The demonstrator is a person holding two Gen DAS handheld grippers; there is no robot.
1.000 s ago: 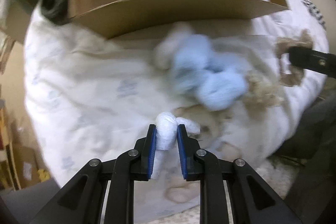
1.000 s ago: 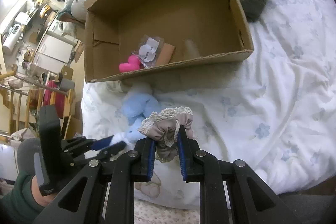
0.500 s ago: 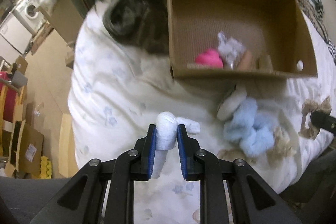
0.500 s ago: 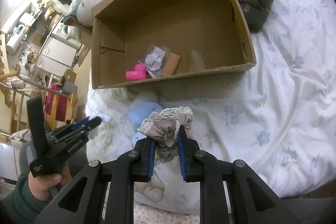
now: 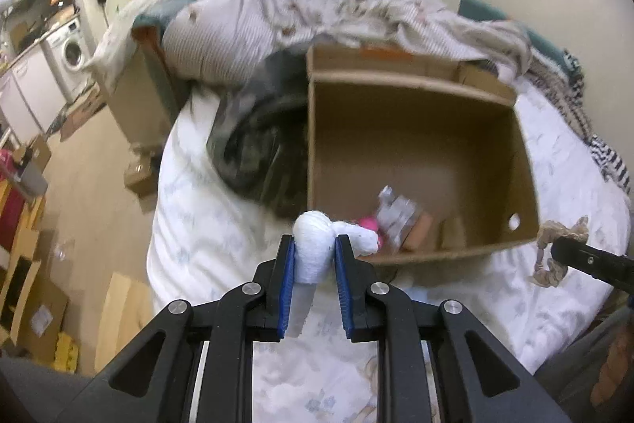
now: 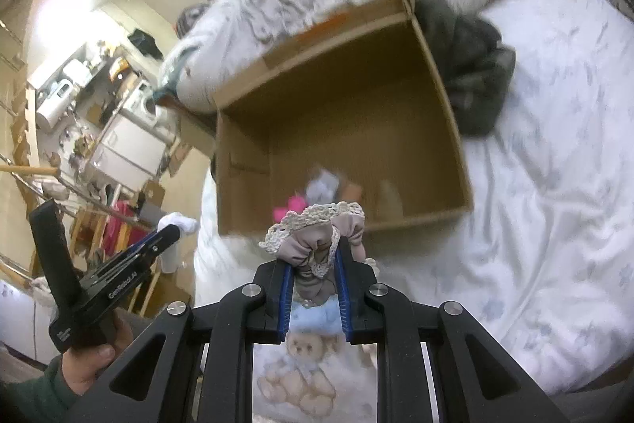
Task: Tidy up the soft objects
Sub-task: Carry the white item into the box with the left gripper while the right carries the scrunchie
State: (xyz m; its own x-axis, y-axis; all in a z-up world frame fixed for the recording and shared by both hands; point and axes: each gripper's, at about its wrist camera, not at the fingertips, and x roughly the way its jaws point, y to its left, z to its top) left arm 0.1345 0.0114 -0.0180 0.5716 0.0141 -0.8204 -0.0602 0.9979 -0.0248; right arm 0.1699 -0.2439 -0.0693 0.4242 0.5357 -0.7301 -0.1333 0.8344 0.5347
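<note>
My left gripper (image 5: pixel 314 256) is shut on a white rolled sock (image 5: pixel 315 244), held in the air before the near left corner of an open cardboard box (image 5: pixel 523 161). My right gripper (image 6: pixel 314 260) is shut on a beige scrunchie with a lace edge (image 6: pixel 317 228), in front of the same box (image 6: pixel 443 106). Inside the box lie a pink soft piece (image 5: pixel 368 222), a clear packet (image 5: pixel 394 211) and a brown item (image 5: pixel 418 234). In the left wrist view the right gripper (image 5: pixel 554 252) shows at the right edge with the scrunchie (image 5: pixel 554 252). In the right wrist view the left gripper (image 6: pixel 174 230) shows with the sock (image 6: pixel 178 222).
The box rests on a white flowered duvet (image 6: pixel 554 185). A dark garment (image 5: pixel 253 141) lies against the box's left wall. Rumpled bedding and clothes (image 5: pixel 317 2) pile up behind it. A light blue plush (image 6: pixel 317 318) and a teddy print (image 6: pixel 301 375) lie under the right gripper. Floor with cardboard (image 5: pixel 35 304) is on the left.
Both grippers rose with their loads and tilted up. The box's inside and the far wall came into view. The blue plush slid out of the left wrist view.
</note>
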